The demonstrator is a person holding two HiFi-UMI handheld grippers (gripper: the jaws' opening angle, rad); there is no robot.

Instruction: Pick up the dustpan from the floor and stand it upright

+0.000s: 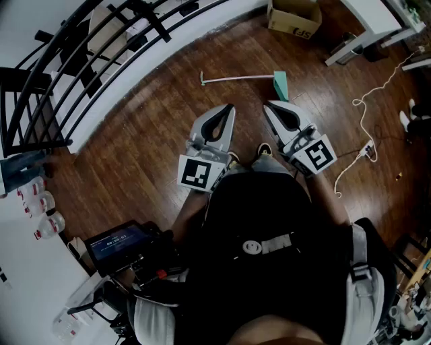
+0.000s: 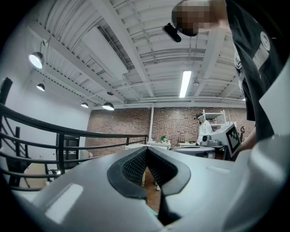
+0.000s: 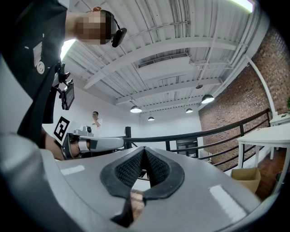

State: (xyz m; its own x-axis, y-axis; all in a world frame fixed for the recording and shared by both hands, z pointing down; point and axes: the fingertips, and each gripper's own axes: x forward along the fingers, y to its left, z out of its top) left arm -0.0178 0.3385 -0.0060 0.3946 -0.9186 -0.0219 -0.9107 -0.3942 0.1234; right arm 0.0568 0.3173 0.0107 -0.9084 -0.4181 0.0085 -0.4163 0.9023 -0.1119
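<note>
Dustpan point(image 1: 280, 85), one, lies on floor point(image 1: 155, 135); left tongs point(image 1: 228, 108) and right tongs point(image 1: 268, 106) both closed, empty.

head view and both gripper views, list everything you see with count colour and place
dustpan: one, teal pan with white handle, lying flat on the floor ahead of both grippers
cardboard box: one, brown, floor at top of the head view
cable: one, white, loose on the floor at right
railing: one, black, curving along the upper left
bottles: at least three, clear, far left edge
floor: dark brown wood
left gripper: one, grey, jaws together, empty
right gripper: one, grey, jaws together, empty
</note>
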